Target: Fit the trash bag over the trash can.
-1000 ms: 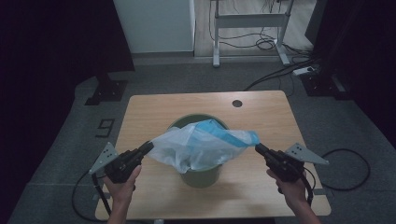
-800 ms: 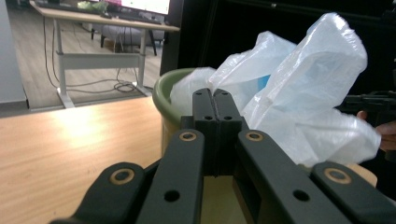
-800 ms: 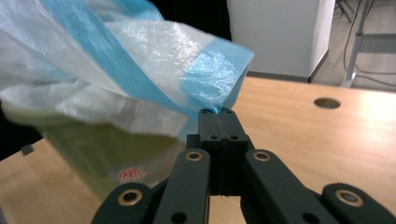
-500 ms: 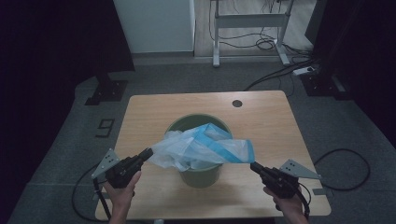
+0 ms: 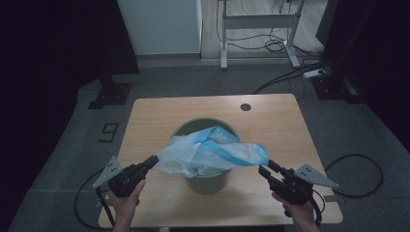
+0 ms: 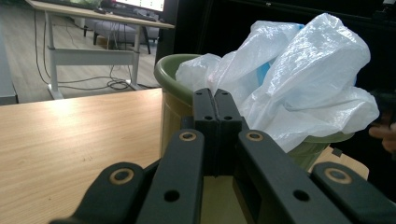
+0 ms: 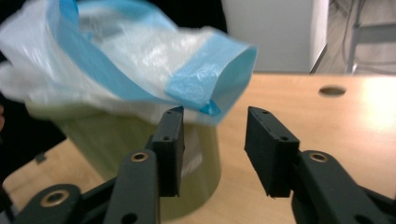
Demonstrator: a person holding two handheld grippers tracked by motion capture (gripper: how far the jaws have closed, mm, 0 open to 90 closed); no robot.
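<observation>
Pinching the left edge of the white-and-blue plastic bag (image 5: pixel 208 153), the left gripper (image 5: pixel 151 163) has its jaws pressed together, bag draped over the green bin (image 5: pixel 205 175) that stands mid-table on the wooden table (image 5: pixel 159 113). Right gripper (image 5: pixel 263 170) sits just off the bag's blue-banded right end, jaws spread wide with nothing between them; right gripper view shows the bag's end (image 7: pixel 219 70) hanging above the gap, not touching
</observation>
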